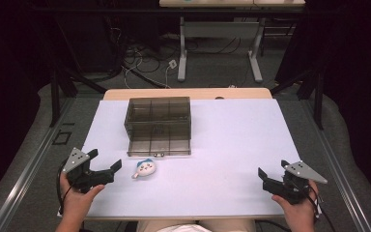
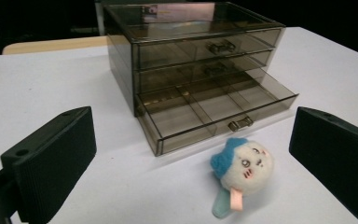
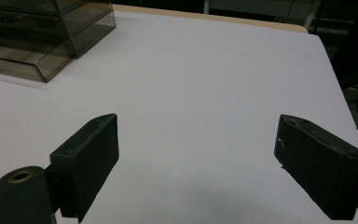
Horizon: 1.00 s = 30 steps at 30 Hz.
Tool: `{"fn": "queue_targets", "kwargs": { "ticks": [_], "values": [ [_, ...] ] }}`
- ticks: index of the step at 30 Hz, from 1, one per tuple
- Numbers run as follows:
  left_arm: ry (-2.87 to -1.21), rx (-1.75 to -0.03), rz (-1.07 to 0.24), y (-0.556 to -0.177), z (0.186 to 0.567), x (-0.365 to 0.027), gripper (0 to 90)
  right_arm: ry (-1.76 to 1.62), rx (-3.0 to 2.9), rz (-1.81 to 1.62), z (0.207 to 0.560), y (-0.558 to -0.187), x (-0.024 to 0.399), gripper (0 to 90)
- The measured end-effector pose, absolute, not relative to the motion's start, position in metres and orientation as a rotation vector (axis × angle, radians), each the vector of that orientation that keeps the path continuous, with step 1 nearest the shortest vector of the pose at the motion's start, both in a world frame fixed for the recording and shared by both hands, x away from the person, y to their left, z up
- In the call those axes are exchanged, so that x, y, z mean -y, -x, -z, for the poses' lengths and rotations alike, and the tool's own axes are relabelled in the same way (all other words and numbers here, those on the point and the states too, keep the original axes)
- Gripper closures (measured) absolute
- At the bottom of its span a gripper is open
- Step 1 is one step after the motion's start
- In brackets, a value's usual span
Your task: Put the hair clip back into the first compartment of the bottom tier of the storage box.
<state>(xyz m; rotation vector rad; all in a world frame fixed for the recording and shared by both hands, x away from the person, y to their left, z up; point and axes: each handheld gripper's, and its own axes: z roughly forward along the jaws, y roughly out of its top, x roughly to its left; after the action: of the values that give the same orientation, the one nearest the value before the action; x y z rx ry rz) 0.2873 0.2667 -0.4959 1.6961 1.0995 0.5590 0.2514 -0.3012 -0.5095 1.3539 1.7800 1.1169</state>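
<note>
We hold our left gripper, jaws spread, near the plush toy by the table's near edge; a careless nudge could roll it away from the open drawer.

Dim room, evenly lit white tabletop, soft shadows, slight blur.

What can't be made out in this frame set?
- Upper two drawers of the drawer box: contents unclear through smoked plastic, left gripper view.
- Plush toy: face too small in the high view.
- Drawer box cut off by the frame edge, right gripper view.
</note>
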Motion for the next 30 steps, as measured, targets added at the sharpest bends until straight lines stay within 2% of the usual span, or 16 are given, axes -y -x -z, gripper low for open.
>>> {"fn": "queue_targets", "kwargs": {
  "ticks": [13,30],
  "values": [
    [-1.760,-1.073,-0.529,-0.286,0.494,-0.252,0.5,-1.360,-1.769,-1.132,0.509,-0.254,0.294,14.2],
    [-1.748,-1.074,-0.500,-0.295,0.494,-0.223,0.5,-1.361,-1.777,-1.147,0.510,-0.254,0.291,14.5]
  ]
}}
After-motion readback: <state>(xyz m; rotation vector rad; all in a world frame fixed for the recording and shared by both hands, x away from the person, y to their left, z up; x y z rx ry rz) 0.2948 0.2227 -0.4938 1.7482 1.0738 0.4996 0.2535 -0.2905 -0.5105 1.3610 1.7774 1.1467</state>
